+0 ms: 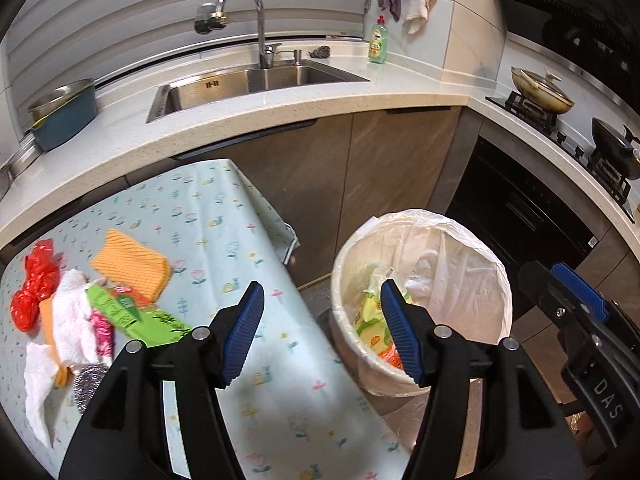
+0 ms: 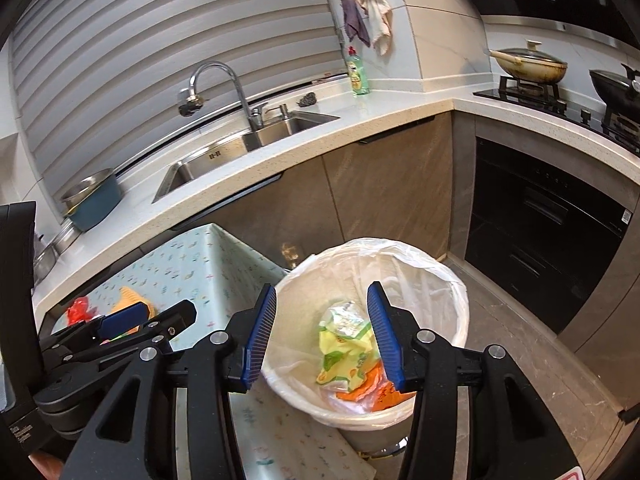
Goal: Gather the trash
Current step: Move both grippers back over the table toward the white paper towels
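Jaws of both grippers parted and empty, above lined bin [image 2: 424, 264]

A home kitchen: steel sink [image 1: 256, 84], faucet [image 1: 244, 16], stove pans [image 1: 542, 88].

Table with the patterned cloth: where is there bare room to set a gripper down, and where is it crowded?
The table is bare along its edge nearest the trash bin, and in the strip between the orange cloth and the counter. The far corner is crowded: red bag, white paper towels, green packet.
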A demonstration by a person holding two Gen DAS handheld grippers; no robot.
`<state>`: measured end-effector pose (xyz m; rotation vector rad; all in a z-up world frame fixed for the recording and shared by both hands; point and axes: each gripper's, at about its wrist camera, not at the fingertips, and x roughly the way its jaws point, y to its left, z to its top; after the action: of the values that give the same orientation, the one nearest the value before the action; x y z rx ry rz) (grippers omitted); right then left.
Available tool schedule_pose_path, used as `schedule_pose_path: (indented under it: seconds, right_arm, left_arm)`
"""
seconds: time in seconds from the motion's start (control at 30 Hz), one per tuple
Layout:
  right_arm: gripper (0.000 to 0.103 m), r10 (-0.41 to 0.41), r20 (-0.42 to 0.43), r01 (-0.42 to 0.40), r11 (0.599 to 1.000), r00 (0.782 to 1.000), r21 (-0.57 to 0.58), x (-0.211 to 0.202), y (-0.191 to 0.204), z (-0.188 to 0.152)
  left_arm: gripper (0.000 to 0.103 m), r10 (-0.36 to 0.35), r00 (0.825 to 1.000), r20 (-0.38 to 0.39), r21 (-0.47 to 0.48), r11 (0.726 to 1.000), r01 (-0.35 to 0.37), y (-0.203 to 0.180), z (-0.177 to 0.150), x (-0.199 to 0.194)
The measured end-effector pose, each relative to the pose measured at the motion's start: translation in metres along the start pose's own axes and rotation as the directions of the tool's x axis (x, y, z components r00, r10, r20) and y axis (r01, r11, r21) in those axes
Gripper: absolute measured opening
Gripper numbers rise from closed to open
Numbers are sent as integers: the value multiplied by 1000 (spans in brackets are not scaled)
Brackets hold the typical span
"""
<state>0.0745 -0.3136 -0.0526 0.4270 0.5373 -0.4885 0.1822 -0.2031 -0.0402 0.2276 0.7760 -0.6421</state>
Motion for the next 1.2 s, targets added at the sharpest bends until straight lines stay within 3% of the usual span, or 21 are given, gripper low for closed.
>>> schedule_pose_path:
  seconds: [0.17, 0.57, 1.0, 1.2]
  right_arm:
    - [48, 45, -10, -46, 998, 999, -38, -10, 30, -8]
    - [48, 154, -56, -161, 975, 986, -154, -28, 120, -35]
    - [48, 247, -160, -282, 925, 956, -253, -16, 223, -76]
    - [48, 271, -212, -325, 901, 939, -287, 2, 266, -93]
  left_arm:
    - [63, 30, 999, 25, -48, 998, -29, 31, -6, -24]
    - [65, 131, 991, 39, -169, 978, -123, 123, -35, -75]
    - [65, 261, 963, -63, -319, 910, -267, 246, -103, -98]
    - [65, 271, 955, -118, -365, 883, -296, 288, -133, -94]
